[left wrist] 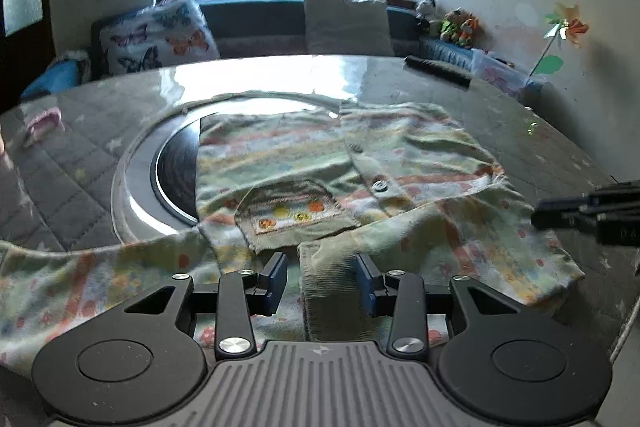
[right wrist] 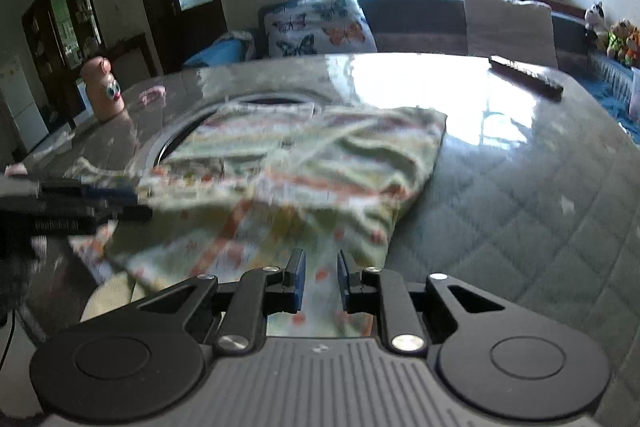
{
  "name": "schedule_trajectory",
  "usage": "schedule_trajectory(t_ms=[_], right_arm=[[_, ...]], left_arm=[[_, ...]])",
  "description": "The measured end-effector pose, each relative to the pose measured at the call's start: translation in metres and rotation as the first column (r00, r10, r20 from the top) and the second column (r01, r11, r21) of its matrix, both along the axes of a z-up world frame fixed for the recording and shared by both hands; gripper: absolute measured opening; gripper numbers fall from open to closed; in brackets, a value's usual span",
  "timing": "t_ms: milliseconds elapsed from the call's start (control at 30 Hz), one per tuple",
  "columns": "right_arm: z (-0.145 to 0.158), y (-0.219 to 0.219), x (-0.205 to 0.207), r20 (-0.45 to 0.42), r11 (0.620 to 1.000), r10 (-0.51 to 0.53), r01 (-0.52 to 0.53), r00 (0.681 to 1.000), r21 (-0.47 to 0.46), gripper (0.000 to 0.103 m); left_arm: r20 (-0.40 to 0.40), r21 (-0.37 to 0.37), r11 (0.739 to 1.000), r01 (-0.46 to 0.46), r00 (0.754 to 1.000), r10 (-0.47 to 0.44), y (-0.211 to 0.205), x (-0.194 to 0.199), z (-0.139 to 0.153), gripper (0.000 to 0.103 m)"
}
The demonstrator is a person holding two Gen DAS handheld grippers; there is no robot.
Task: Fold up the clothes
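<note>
A pale green floral child's garment (left wrist: 360, 163) with buttons and a fruit-patterned pocket (left wrist: 296, 215) lies spread on the table, partly over a round metal inset (left wrist: 136, 183). My left gripper (left wrist: 322, 279) is open at the near edge, and a ribbed cuff (left wrist: 328, 279) lies loose between its fingers. My right gripper (right wrist: 321, 279) stands open with a narrow gap, low over the garment's (right wrist: 320, 163) near right part; blurred cloth shows in the gap. Each gripper shows in the other's view: the right gripper (left wrist: 560, 215) by a sleeve, the left gripper (right wrist: 132, 205) at the cloth's left edge.
The table (right wrist: 540, 207) has a grey quilted cover under glossy film. A dark remote (left wrist: 438, 71) lies at the far right. A pink cartoon bottle (right wrist: 105, 87) and a small pink item (right wrist: 152, 94) sit at the far left. A sofa with cushions (left wrist: 160, 35) stands behind.
</note>
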State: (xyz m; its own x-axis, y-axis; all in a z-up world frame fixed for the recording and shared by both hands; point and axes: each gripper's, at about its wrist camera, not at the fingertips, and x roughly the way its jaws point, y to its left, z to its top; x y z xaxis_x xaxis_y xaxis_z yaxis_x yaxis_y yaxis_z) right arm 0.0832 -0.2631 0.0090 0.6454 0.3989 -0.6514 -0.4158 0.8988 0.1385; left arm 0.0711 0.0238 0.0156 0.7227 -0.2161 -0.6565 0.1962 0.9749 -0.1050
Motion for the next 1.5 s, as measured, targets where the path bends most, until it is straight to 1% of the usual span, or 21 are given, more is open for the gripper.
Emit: schedule_trajectory(t_ms=[133, 167, 200, 233, 267, 333, 467, 533, 567, 633, 667, 733, 833, 900, 933, 967, 1033, 1100, 1167, 1333, 1500], right_arm=[[-0.003, 0.008, 0.021, 0.018, 1.0, 0.0, 0.0, 1.0, 0.003, 0.017], [-0.006, 0.009, 0.025, 0.014, 1.0, 0.0, 0.0, 1.0, 0.004, 0.017], [-0.008, 0.01, 0.028, 0.01, 1.0, -0.001, 0.001, 1.0, 0.005, 0.017], [-0.011, 0.01, 0.031, 0.004, 1.0, -0.003, 0.003, 1.0, 0.003, 0.017], [-0.014, 0.01, 0.033, -0.002, 1.0, -0.006, 0.006, 1.0, 0.002, 0.017], [-0.019, 0.01, 0.035, -0.015, 1.0, -0.008, 0.008, 1.0, 0.001, 0.017], [-0.022, 0.008, 0.035, -0.008, 1.0, -0.013, 0.013, 1.0, -0.004, 0.017], [-0.023, 0.009, 0.036, -0.005, 1.0, -0.015, 0.015, 1.0, -0.009, 0.017], [-0.023, 0.009, 0.037, -0.004, 1.0, -0.017, 0.017, 1.0, -0.012, 0.017], [-0.024, 0.009, 0.038, -0.001, 1.0, -0.019, 0.019, 1.0, -0.018, 0.017], [-0.024, 0.009, 0.039, 0.0, 1.0, -0.02, 0.02, 1.0, -0.021, 0.017], [-0.025, 0.01, 0.04, 0.003, 0.999, -0.023, 0.023, 1.0, -0.026, 0.017], [-0.026, 0.01, 0.043, 0.008, 0.999, -0.027, 0.027, 1.0, -0.035, 0.017], [-0.026, 0.01, 0.044, 0.01, 0.999, -0.029, 0.03, 1.0, -0.04, 0.017], [-0.026, 0.011, 0.045, 0.012, 0.999, -0.031, 0.031, 0.999, -0.043, 0.017], [-0.027, 0.011, 0.045, 0.013, 0.998, -0.032, 0.032, 0.999, -0.046, 0.017], [-0.025, 0.013, 0.044, 0.02, 0.998, -0.027, 0.028, 0.999, -0.05, 0.021], [-0.022, 0.015, 0.042, 0.029, 0.998, -0.017, 0.019, 0.999, -0.054, 0.023], [-0.019, 0.018, 0.04, 0.036, 0.998, -0.007, 0.009, 0.999, -0.055, 0.023], [-0.011, 0.039, 0.033, 0.043, 0.997, 0.071, -0.07, 0.997, -0.018, 0.023], [-0.016, 0.067, 0.035, 0.041, 0.991, 0.136, -0.135, 0.99, -0.007, 0.023]], left_arm=[[-0.039, -0.037, 0.999, -0.019, 0.999, 0.017, 0.004, 0.005, -0.003, 0.04], [-0.047, -0.045, 0.999, -0.021, 0.999, 0.019, 0.005, 0.006, -0.004, 0.038], [-0.043, -0.05, 0.999, -0.013, 0.999, 0.011, 0.005, 0.006, -0.004, 0.033], [-0.038, -0.054, 0.999, -0.005, 0.999, 0.003, 0.004, 0.005, -0.004, 0.019], [-0.033, -0.057, 0.998, 0.003, 0.999, -0.005, 0.004, 0.005, -0.004, 0.013], [0.005, -0.046, 0.999, 0.016, 1.0, -0.016, 0.001, -0.001, 0.0, 0.01], [0.113, 0.0, 1.0, 0.028, 0.993, -0.028, -0.003, -0.016, 0.012, 0.011], [0.102, 0.03, 0.999, 0.016, 0.995, -0.019, -0.006, -0.012, 0.008, 0.012], [0.087, 0.043, 0.999, 0.008, 0.996, -0.012, -0.007, -0.008, 0.004, 0.017], [0.067, 0.071, 0.997, -0.024, 0.998, 0.019, -0.008, -0.005, 0.0, 0.018], [0.065, 0.081, 0.996, -0.038, 0.997, 0.033, -0.008, -0.005, -0.001, 0.023], [0.076, 0.064, 0.997, -0.044, 0.996, 0.039, -0.004, -0.008, 0.002, 0.028], [0.118, 0.059, 0.997, -0.04, 0.992, 0.033, -0.003, -0.011, 0.012, 0.027], [0.13, 0.051, 0.999, -0.015, 0.991, 0.008, -0.006, -0.009, 0.015, 0.027], [0.125, 0.05, 0.999, -0.003, 0.992, -0.003, -0.008, -0.006, 0.014, 0.027], [0.12, 0.05, 0.999, 0.008, 0.993, -0.014, -0.01, -0.002, 0.013, 0.023], [0.1, 0.051, 0.999, 0.018, 0.995, -0.023, -0.014, 0.005, 0.007, 0.02], [0.083, 0.057, 0.998, 0.029, 0.996, -0.034, -0.017, 0.013, 0.0, 0.02], [0.079, 0.082, 0.996, 0.028, 0.996, -0.035, -0.02, 0.016, -0.006, 0.02], [0.077, 0.106, 0.994, 0.031, 0.996, -0.04, -0.022, 0.018, -0.012, 0.02], [0.075, 0.082, 0.997, 0.013, 0.997, -0.019, -0.015, 0.016, -0.01, 0.02]])
